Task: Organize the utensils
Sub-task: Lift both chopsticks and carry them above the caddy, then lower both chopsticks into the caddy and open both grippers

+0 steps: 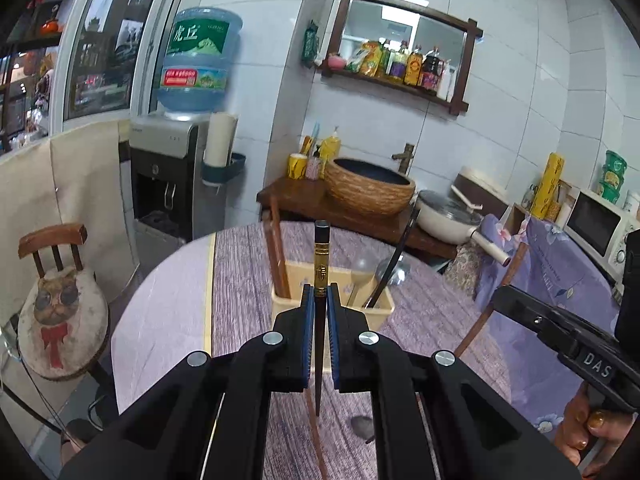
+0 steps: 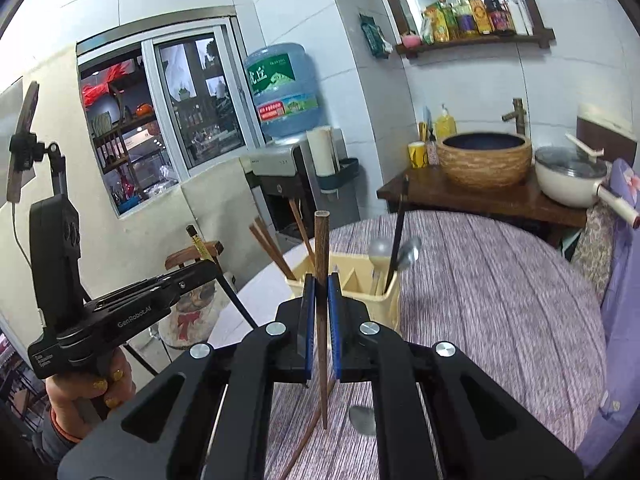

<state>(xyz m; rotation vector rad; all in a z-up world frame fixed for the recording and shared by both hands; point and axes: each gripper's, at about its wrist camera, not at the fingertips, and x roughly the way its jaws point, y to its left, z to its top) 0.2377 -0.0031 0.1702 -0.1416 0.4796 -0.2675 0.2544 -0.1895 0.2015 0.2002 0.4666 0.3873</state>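
My left gripper [image 1: 320, 296] is shut on a dark chopstick [image 1: 321, 252] with a gold band, held upright above the table. My right gripper [image 2: 320, 296] is shut on a brown wooden chopstick [image 2: 321, 240], also upright. Just beyond both stands a yellow utensil holder [image 1: 380, 310] [image 2: 386, 300] with brown chopsticks [image 2: 272, 248] in its left part and a spoon [image 2: 380, 248] and black-handled ladle [image 2: 410, 254] in its right. Another brown chopstick [image 2: 304, 440] and a metal spoon [image 2: 362, 420] lie on the table under the grippers. Each view shows the other gripper from the side.
The round table [image 2: 500, 300] has a purple wood-grain cloth. A chair with a cat cushion [image 1: 64, 312] and a water dispenser [image 1: 168, 184] stand to the left. Behind are a woven basin [image 1: 368, 192], a white pan [image 1: 444, 216] and a microwave [image 1: 596, 228]. Purple fabric [image 1: 560, 272] hangs at right.
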